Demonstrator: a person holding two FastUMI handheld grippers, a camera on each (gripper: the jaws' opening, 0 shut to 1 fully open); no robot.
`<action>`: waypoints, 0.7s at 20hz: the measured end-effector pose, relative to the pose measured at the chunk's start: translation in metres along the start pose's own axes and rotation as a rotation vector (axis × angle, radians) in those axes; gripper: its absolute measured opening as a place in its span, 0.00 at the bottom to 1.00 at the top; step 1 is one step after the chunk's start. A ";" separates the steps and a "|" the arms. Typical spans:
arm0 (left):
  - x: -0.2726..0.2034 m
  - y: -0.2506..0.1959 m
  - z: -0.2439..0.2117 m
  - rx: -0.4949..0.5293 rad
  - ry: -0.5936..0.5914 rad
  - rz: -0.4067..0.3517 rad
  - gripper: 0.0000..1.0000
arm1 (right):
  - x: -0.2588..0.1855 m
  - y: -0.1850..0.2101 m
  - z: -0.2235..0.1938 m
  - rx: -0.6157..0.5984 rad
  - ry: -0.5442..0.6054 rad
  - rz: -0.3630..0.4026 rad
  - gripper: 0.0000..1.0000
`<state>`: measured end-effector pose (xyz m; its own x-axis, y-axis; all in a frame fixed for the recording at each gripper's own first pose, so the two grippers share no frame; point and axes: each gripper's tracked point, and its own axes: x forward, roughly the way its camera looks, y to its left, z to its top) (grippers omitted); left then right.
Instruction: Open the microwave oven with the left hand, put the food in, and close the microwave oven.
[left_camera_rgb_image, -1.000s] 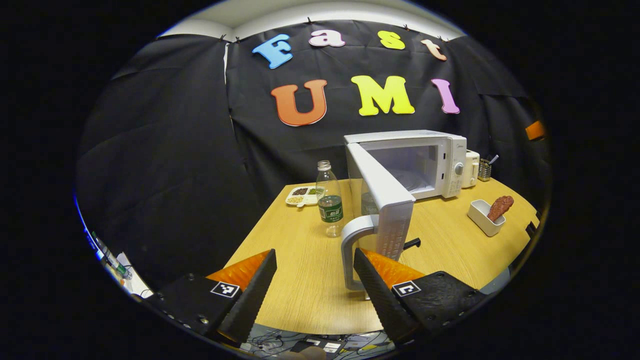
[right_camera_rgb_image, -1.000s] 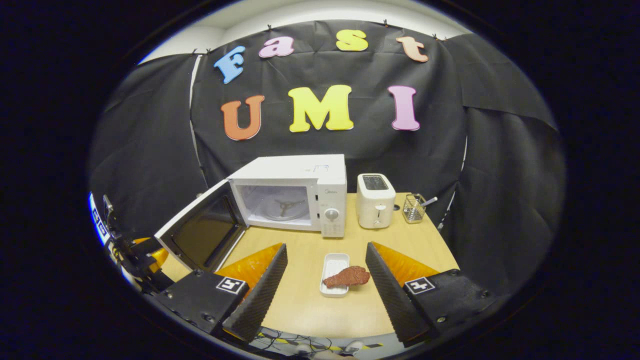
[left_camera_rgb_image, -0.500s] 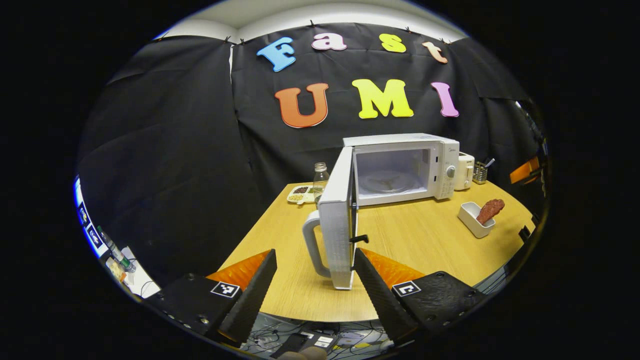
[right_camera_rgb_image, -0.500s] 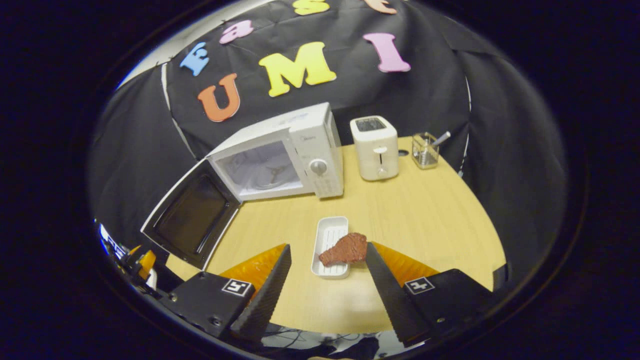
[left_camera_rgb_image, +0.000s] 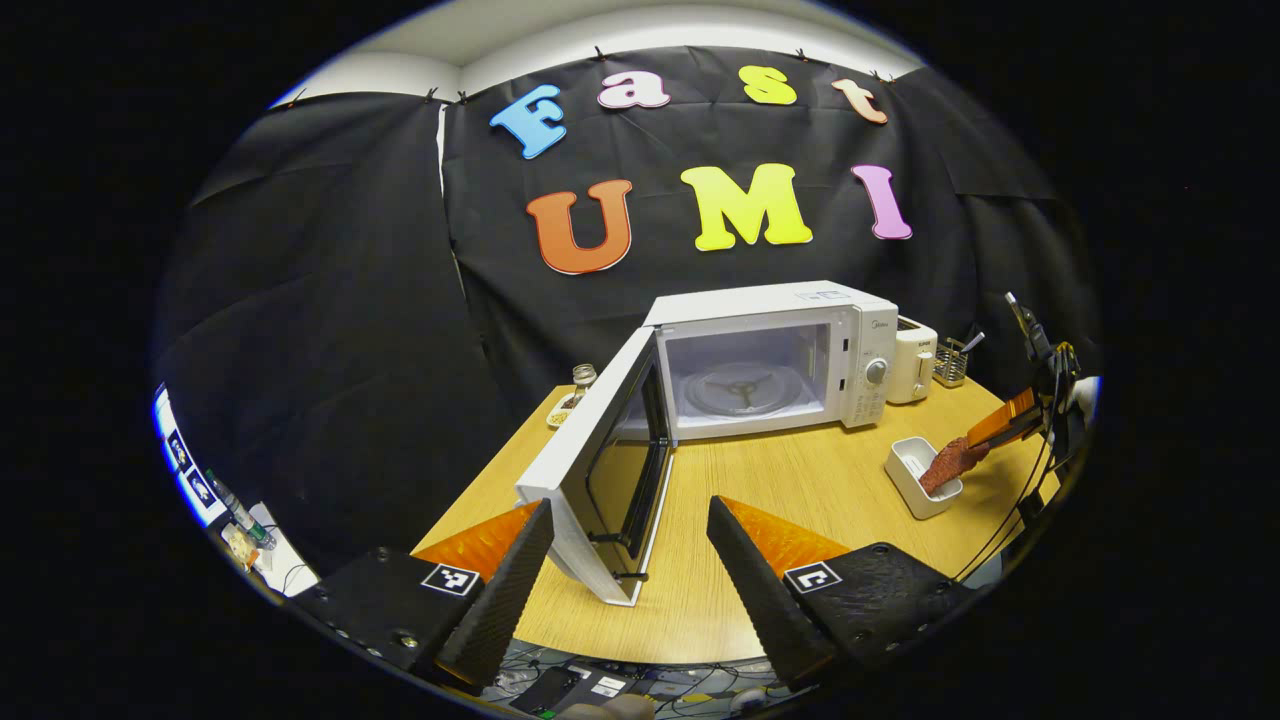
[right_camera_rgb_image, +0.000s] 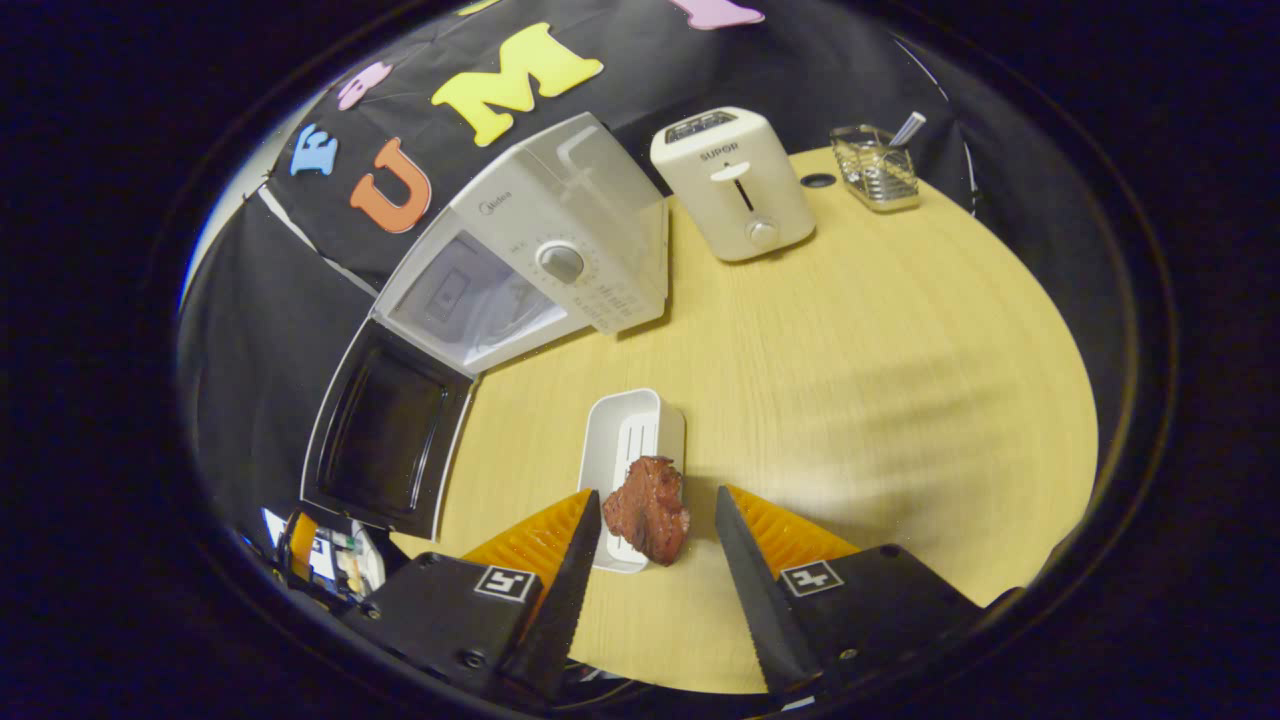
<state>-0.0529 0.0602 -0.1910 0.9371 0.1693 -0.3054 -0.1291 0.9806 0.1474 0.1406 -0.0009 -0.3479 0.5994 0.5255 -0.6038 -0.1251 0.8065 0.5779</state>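
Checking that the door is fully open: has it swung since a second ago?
Yes. The door has swung further out from the microwave, from edge-on to showing its inner window, wide open. The left gripper is open, off it.

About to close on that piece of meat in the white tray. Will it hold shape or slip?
The meat looks lumpy and rough, so it will likely grip rather than slip. It overhangs the small white tray, which seems light and may shift if nudged. The right gripper straddles the meat, fingers not yet touching.
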 end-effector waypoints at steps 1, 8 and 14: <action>0.001 -0.006 0.001 -0.009 0.013 0.012 0.95 | 0.005 0.001 0.000 0.016 0.025 0.033 0.57; 0.000 -0.027 0.007 -0.085 0.080 0.121 0.95 | 0.005 -0.001 0.005 0.069 0.152 0.145 0.17; -0.017 -0.030 0.024 -0.086 0.070 0.162 0.95 | -0.034 0.042 0.046 -0.030 0.076 0.228 0.16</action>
<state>-0.0571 0.0250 -0.1675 0.8775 0.3288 -0.3492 -0.3060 0.9444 0.1202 0.1511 0.0029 -0.2780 0.4915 0.7128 -0.5002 -0.2746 0.6720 0.6877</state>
